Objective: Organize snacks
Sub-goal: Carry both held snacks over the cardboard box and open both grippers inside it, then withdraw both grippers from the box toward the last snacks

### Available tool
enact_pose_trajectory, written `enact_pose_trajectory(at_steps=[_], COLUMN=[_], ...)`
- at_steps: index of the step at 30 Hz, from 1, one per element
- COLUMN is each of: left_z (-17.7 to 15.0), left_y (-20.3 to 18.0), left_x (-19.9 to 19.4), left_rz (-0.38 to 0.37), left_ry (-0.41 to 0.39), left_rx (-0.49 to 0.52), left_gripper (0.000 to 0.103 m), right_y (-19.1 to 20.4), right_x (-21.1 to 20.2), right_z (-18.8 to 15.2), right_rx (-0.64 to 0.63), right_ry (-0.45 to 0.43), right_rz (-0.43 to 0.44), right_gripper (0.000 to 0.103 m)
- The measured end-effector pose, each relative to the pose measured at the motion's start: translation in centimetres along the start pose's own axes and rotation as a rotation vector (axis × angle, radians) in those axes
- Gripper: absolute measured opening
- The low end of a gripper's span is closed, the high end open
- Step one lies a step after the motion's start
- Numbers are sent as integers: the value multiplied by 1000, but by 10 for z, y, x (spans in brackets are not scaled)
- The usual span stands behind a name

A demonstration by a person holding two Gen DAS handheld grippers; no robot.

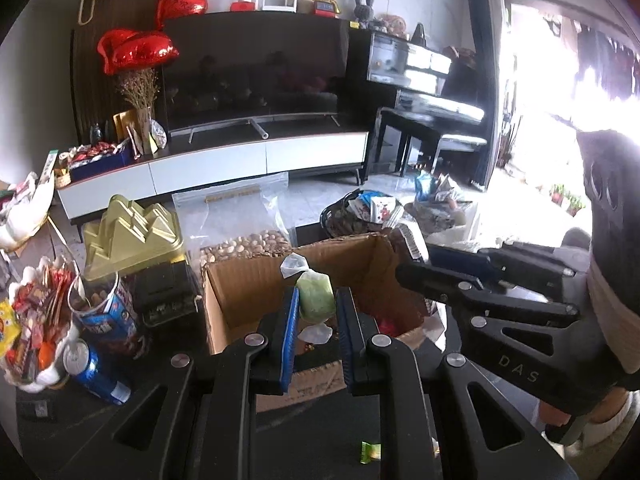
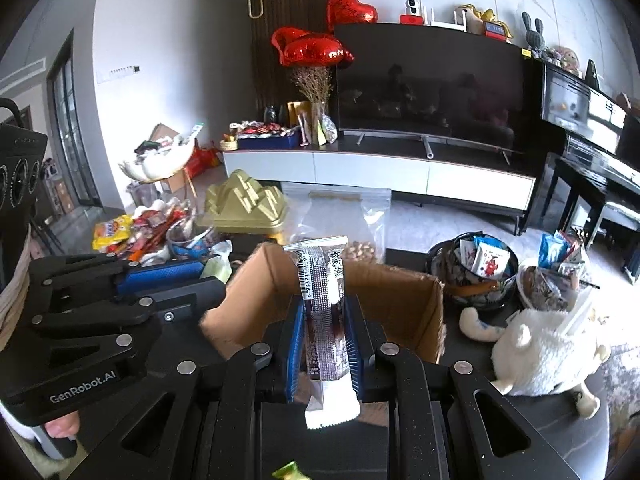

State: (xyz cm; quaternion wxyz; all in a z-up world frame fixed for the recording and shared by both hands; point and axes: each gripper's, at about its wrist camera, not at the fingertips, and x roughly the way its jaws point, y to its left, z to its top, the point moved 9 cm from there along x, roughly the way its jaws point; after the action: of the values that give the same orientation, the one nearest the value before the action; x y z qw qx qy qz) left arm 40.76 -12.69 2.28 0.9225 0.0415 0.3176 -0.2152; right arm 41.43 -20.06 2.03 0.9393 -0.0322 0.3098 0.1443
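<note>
My left gripper (image 1: 317, 300) is shut on a pale green wrapped snack (image 1: 316, 296) and holds it over the open cardboard box (image 1: 248, 280). My right gripper (image 2: 323, 320) is shut on a long dark snack bar packet (image 2: 326, 316) with white ends, held upright at the box's near rim (image 2: 400, 280). The right gripper also shows in the left wrist view (image 1: 440, 268) over the box's right corner, and the left gripper shows in the right wrist view (image 2: 176, 276) with the green snack (image 2: 218, 266). A red packet (image 1: 386, 326) lies inside the box.
A zip bag of nuts (image 1: 244, 240), a gold lidded tin (image 1: 132, 236), a chip cup (image 1: 104, 312) and a blue can (image 1: 96, 372) stand left of the box. Snack bowls (image 2: 476, 268) and a white plush toy (image 2: 548, 344) are on the right. A green candy (image 1: 370, 451) lies near me.
</note>
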Motion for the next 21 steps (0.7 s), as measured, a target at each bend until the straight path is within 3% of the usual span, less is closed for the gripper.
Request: enact_pose_trajectory(at_steps=[7,8,9,11,16,21], left_z=[4,4,4,4,-8,-24], left_y=[12,13,15,19,19,5], left_x=[30,33,35,36,24,6], left_rz=[19,33,54,75,96,69], left_ry=[21,20,17,10,-7,-16], left_rx=[-15,-13,-8,-18,-33,-45], left_gripper=[20,22,30,37,37,45], right_y=[-13,-14,-17,-24,-32,-23], right_x=[26,28,30,32,21,1], right_z=[2,2,2,1,-10,-27], right_rx=[3,1,-5,4,29,23], right_ry=[17,15,6,-6,-8,-16], right_rz=[-22,-29,-50,-91,-108,-91], right_gripper=[21,21,22,42,42,42])
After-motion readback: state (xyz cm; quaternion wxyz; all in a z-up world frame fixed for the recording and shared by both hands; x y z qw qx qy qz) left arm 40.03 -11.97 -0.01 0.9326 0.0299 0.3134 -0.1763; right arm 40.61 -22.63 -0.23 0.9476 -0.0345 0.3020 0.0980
